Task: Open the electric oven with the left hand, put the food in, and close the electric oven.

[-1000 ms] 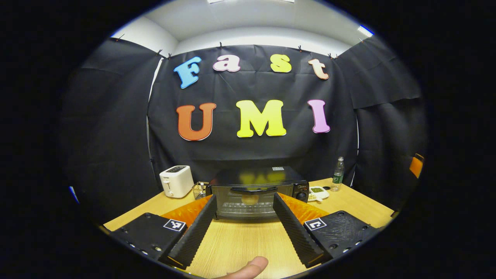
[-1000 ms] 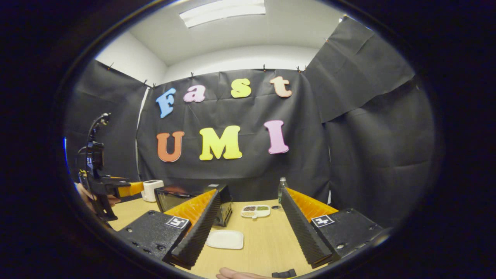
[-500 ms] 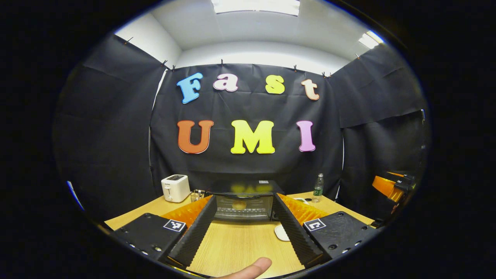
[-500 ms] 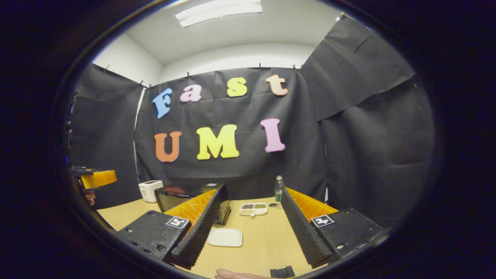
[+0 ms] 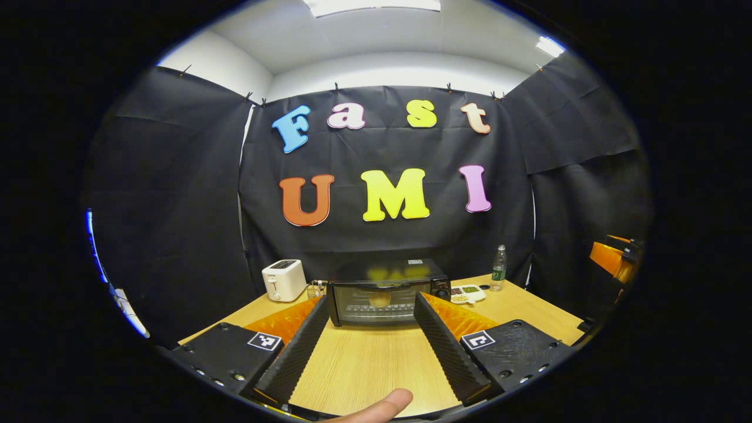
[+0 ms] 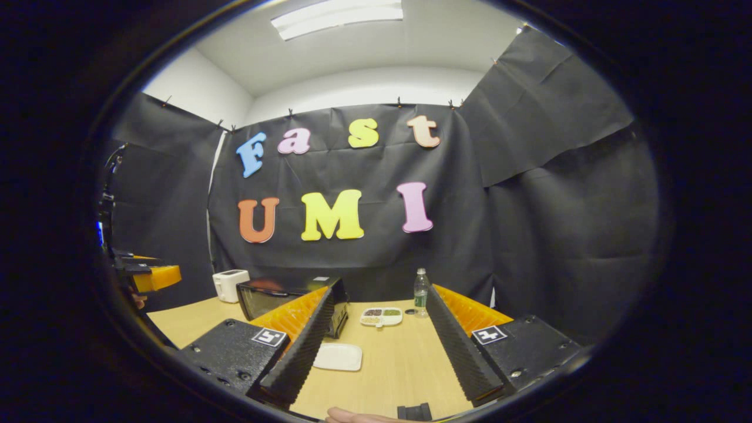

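Oven (image 5: 388, 292) stands shut at the table's (image 5: 364, 364) far side, dead ahead of the left gripper (image 5: 369, 343), door's long axis crosswise. Food visible inside. Both sets of jaws spread, empty. Right gripper (image 6: 376, 346) points past it.

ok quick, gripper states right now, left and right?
Left gripper: open, holding nothing, facing the closed oven.
Right gripper: open, holding nothing, above the table near the white plate.
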`<state>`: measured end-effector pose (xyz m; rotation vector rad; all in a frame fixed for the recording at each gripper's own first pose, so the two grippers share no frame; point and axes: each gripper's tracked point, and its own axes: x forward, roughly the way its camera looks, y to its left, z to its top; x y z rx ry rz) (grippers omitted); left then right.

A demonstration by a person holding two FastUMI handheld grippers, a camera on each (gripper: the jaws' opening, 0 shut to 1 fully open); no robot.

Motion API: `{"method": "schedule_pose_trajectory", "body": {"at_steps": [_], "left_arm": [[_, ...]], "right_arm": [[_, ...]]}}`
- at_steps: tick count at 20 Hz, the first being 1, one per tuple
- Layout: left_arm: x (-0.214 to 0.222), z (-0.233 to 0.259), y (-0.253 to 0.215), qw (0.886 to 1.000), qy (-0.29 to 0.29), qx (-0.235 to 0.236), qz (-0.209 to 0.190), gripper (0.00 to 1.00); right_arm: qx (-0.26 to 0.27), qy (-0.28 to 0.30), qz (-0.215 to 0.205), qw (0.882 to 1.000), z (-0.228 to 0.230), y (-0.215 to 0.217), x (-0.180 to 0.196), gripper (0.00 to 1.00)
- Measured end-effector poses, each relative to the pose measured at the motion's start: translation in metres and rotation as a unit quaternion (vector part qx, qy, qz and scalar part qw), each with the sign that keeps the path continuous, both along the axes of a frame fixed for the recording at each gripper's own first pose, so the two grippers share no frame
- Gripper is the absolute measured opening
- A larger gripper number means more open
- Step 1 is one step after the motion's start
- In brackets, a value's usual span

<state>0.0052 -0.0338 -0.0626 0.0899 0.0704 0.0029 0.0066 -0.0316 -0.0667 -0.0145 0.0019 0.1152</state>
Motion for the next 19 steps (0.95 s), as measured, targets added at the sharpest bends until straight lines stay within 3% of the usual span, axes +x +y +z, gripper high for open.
{"method": "schedule_pose_trajectory", "body": {"at_steps": [5, 19], "left_arm": [[-0.006, 0.002, -0.002, 1.0, -0.005, 0.017, 0.001, 0.95], [-0.016, -0.008, -0.003, 1.0, 0.004, 0.009, 0.001, 0.95]], "right_arm": [[-0.002, -0.007, 0.015, 1.0, 0.003, 0.005, -0.004, 0.96], [0.009, -0.014, 0.021, 1.0, 0.006, 0.005, -0.007, 0.96]]}}
